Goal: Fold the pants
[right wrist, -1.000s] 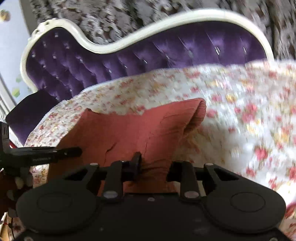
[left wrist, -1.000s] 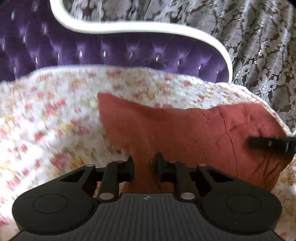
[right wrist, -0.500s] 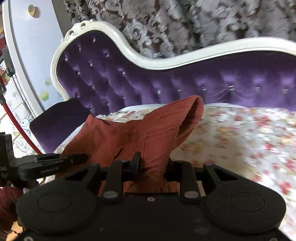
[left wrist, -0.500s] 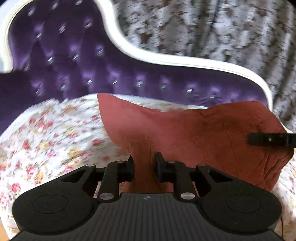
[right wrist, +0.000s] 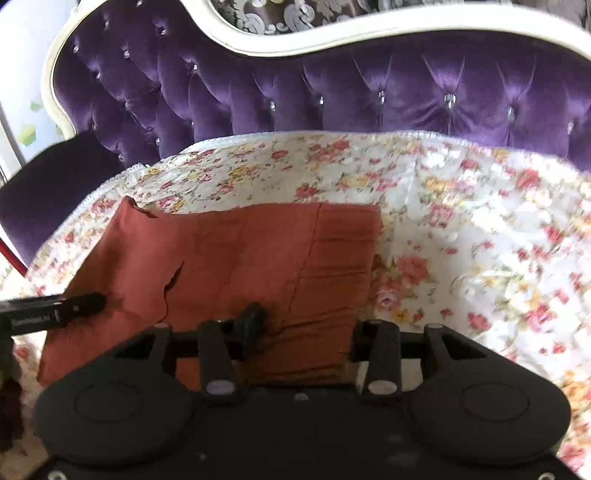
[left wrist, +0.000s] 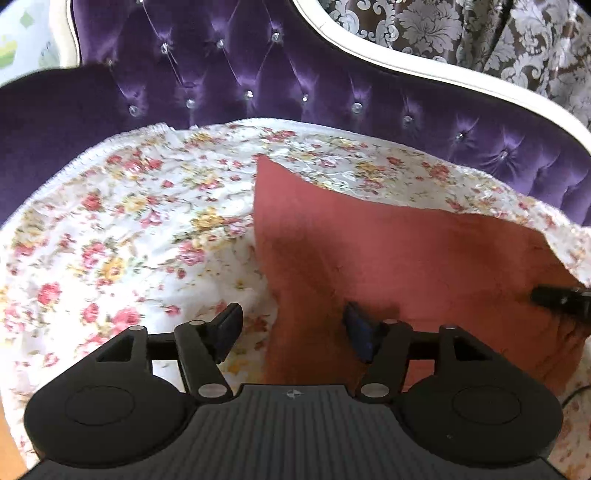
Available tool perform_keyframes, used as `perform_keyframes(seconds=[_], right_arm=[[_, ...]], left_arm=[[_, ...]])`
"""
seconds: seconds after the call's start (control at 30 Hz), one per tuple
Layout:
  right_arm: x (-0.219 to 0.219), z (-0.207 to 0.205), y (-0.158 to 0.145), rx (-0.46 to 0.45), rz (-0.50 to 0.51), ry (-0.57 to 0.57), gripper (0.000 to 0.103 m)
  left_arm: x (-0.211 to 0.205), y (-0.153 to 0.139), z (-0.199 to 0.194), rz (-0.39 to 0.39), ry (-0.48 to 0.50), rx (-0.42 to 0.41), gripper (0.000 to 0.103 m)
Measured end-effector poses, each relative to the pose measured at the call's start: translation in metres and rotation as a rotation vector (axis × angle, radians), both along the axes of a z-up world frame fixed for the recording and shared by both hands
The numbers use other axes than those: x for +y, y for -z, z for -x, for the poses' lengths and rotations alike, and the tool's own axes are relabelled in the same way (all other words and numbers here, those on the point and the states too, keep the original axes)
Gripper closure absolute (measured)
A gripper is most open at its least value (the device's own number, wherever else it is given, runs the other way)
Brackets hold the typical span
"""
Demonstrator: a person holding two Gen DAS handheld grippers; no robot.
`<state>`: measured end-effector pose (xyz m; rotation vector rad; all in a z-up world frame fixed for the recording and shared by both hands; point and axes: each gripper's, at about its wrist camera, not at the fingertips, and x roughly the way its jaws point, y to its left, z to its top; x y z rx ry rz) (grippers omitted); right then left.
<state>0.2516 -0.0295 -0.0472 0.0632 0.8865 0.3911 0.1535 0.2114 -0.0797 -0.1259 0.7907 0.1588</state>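
Note:
The rust-red pants [left wrist: 388, 251] lie folded into a flat rectangle on the floral sheet [left wrist: 147, 229]; they also show in the right wrist view [right wrist: 240, 258]. My left gripper [left wrist: 291, 328] is open, its jaws spread wide over the pants' near left corner, holding nothing. My right gripper [right wrist: 306, 332] is open over the pants' near right edge, its right fingertip hidden behind the cloth. The right gripper's finger [left wrist: 561, 299] shows at the right edge of the left wrist view. The left gripper's finger [right wrist: 55, 310] shows at the left of the right wrist view.
A purple tufted sofa back [right wrist: 332, 92] with a white frame [left wrist: 424, 70] rises behind the sheet. Patterned curtains [left wrist: 480, 33] hang behind it. The sheet's hemmed edge [left wrist: 110, 147] runs along the far left.
Both grippers were shut on the pants and held them lifted; now both have opened and the pants lie flat on the sheet.

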Motion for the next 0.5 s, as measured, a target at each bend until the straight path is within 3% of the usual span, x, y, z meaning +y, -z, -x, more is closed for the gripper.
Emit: perform_keyframes(seconds=[0.07, 0.17, 0.23, 0.33, 0.43, 0.5], right_arm=[[-0.001, 0.004, -0.002, -0.048, 0.072, 0.01, 0.057], [-0.006, 0.01, -0.006, -0.053, 0.058, 0.009, 0.058], [-0.001, 0.013, -0.009, -0.088, 0.106, -0.006, 0.059], [0.006, 0.035, -0.026, -0.237, 0.162, 0.006, 0.058], [0.011, 0.065, -0.044, -0.346, 0.134, -0.043, 0.059], [0.016, 0.084, -0.047, -0.367, 0.119, -0.111, 0.082]], left_arm=[[-0.002, -0.002, 0.004, -0.021, 0.004, -0.002, 0.042], [-0.004, -0.005, 0.007, -0.044, 0.005, 0.007, 0.042], [-0.005, -0.015, 0.016, -0.054, -0.016, -0.017, 0.043], [-0.017, -0.032, 0.037, -0.138, -0.023, -0.089, 0.043], [-0.025, -0.034, 0.049, -0.115, 0.045, -0.096, 0.043], [-0.026, -0.023, 0.046, -0.086, 0.067, -0.043, 0.043]])
